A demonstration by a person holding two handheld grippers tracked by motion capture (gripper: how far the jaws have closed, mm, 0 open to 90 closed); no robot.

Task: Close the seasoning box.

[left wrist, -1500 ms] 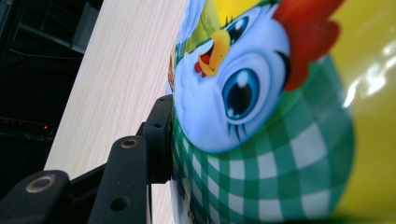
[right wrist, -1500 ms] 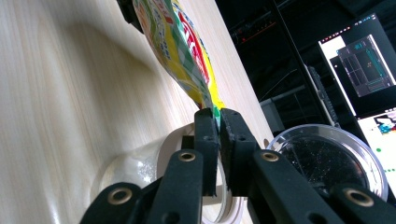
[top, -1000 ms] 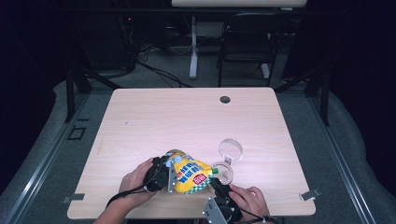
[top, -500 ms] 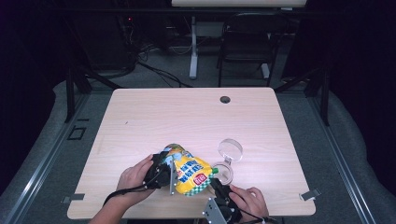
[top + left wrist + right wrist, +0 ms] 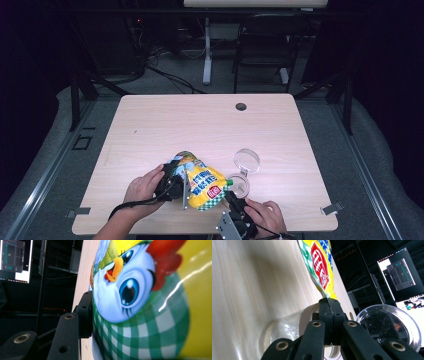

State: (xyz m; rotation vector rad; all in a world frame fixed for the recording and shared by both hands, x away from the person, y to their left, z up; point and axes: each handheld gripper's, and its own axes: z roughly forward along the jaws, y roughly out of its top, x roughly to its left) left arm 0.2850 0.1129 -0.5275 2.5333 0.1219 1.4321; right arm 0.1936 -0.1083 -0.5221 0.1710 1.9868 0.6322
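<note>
A puffed yellow snack bag (image 5: 202,184) with a cartoon chicken on a green check pattern (image 5: 140,302) is held just above the table near its front edge. My left gripper (image 5: 175,181) is shut on the bag's left end; one black finger (image 5: 85,315) presses into its side, and the other is hidden behind the bag. My right gripper (image 5: 329,302) is shut on the bag's lower right corner (image 5: 327,293), seen at the bag's right end from above (image 5: 229,196). A clear jar (image 5: 240,184) stands right beside that corner.
A clear round lid (image 5: 247,161) lies on the table just beyond the jar, seen close in the right gripper view (image 5: 387,327). The light wooden table (image 5: 200,125) has a dark cable hole (image 5: 241,106) near its far edge. A chair and cables stand beyond the table.
</note>
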